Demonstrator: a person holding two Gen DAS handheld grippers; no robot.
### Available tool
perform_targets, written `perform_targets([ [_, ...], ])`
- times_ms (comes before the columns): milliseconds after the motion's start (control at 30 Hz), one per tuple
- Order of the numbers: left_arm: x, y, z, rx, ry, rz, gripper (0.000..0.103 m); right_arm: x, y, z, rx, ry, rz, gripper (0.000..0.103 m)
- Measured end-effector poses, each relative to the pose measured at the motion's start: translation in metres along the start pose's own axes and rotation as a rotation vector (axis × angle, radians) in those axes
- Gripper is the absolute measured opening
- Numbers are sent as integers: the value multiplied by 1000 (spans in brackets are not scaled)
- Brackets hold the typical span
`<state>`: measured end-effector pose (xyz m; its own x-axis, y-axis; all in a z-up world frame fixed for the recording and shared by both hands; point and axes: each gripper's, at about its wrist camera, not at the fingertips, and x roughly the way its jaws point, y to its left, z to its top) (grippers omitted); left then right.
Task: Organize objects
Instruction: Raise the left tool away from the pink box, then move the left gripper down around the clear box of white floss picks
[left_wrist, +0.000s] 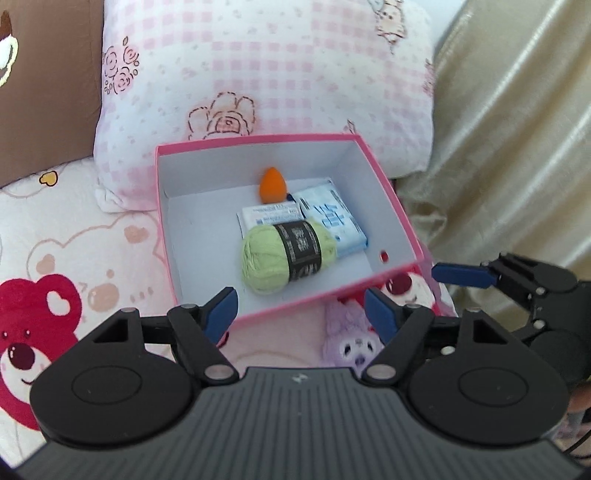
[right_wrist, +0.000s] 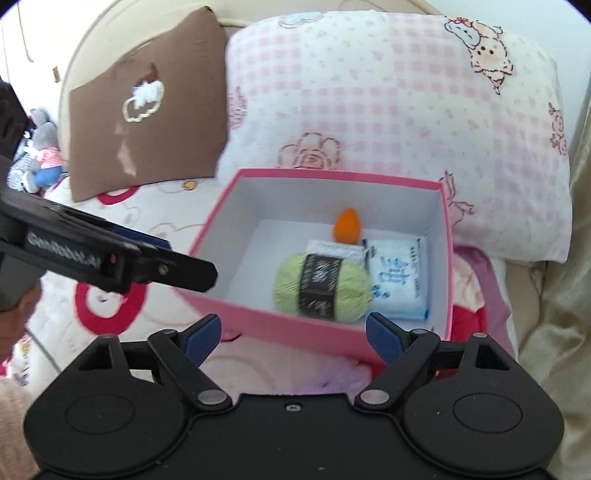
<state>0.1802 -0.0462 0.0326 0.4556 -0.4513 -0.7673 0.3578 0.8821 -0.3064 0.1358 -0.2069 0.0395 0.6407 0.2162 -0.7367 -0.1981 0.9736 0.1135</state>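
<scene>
My left tool (left_wrist: 301, 310) and right tool (right_wrist: 293, 334) both hang with jaws apart and nothing between them, just short of the pink box (left_wrist: 391, 192) on the bed. Inside lie the green yarn ball (left_wrist: 286, 254), an orange sponge (left_wrist: 272, 185) and two tissue packs (left_wrist: 332, 218) (one half under the yarn). It looks packed to me, so I would pull away gently, clear of the near rim. The checked pillow (right_wrist: 388, 96) crowds the far wall, and a brown cushion (right_wrist: 147, 103) sits beyond to the left.
</scene>
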Motion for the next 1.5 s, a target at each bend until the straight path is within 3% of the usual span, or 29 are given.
perform_targets([
  [400,-29,-13,-38,80,53,-41,75,-41,19,-23,-14,65,31,89],
  [700,-41,-15,-67,136,116,-13,75,-65,27,-34,-52,135,6,89],
  [900,-35,-16,-80,184,178,-11,75,-63,29,-46,-47,195,2,89],
  [1333,-17,-15,-99,189,244,-23,75,-36,36,-74,-49,275,71,89],
  [1500,-4,-12,-104,169,270,-37,75,-15,29,-81,-96,281,-43,89],
])
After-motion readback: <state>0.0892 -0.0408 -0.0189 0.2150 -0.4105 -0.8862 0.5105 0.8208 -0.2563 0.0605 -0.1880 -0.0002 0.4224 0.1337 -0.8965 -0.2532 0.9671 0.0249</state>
